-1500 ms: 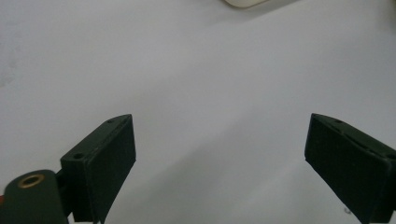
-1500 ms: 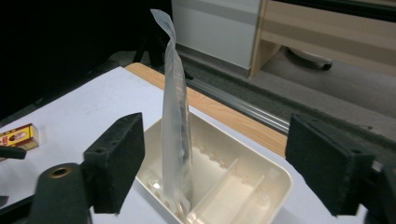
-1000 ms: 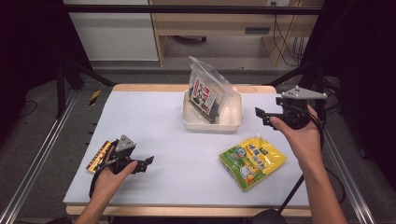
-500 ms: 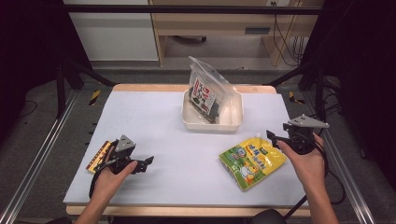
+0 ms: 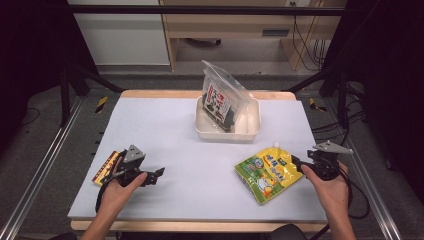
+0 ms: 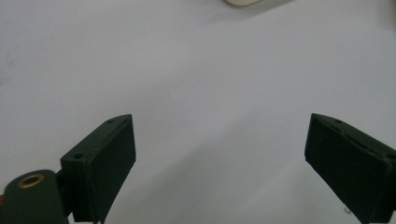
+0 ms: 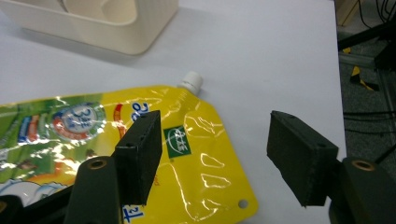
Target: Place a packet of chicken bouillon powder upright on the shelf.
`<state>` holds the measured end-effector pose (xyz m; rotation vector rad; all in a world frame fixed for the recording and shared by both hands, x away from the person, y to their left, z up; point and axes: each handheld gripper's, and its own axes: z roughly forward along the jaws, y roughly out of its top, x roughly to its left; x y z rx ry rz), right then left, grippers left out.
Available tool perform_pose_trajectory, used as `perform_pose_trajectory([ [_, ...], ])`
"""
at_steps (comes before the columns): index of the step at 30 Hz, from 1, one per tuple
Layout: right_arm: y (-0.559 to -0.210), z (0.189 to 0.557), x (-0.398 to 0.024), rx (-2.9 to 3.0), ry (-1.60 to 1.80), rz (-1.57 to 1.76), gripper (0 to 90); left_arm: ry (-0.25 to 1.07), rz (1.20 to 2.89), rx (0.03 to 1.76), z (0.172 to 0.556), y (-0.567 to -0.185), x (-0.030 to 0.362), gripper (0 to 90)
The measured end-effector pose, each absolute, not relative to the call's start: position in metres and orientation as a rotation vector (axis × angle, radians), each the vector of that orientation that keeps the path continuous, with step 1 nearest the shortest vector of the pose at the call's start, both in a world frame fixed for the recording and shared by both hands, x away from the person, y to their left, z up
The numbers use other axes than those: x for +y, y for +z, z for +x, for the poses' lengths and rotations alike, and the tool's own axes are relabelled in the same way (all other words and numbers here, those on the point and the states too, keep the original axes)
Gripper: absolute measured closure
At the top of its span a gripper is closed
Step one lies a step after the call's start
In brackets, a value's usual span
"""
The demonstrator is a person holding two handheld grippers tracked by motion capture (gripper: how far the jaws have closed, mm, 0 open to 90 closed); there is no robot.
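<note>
yellow-green pouch (image 5: 269, 173), white cap; cream tray (image 5: 252, 131).

A table (image 5: 165, 130) with a pale grey-white top and a wooden edge is seen. A cream tub (image 5: 250, 131) is set on it toward the far side. Nearer than the tub and slightly to its right, a yellow spouted pouch (image 5: 267, 172) is laid flat on the top. Well to the left of the tub, at the near left edge, a flat red-and-yellow packet (image 5: 106, 167) is laid.

Cream tub (image 5: 228, 132) holding a clear packet (image 5: 220, 100); a flat snack pack (image 5: 106, 167) at the table's (image 5: 165, 130) left
</note>
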<state>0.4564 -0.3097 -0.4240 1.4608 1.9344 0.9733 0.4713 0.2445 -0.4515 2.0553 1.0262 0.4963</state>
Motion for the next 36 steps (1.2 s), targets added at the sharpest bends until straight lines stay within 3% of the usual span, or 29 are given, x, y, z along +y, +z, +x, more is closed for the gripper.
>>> perform_pose_trajectory([
  [10, -0.446, 0.455, -0.322, 1.938, 0.949, 1.544, 39.1, 0.493, 2.059, 1.023, 0.471, -0.452, 0.243, 8.6],
  [36, -0.473, 0.454, -0.322, 2.005, 0.946, 1.629, 33.0, 0.487, 2.066, 1.012, 0.471, -0.452, 0.242, 8.6],
])
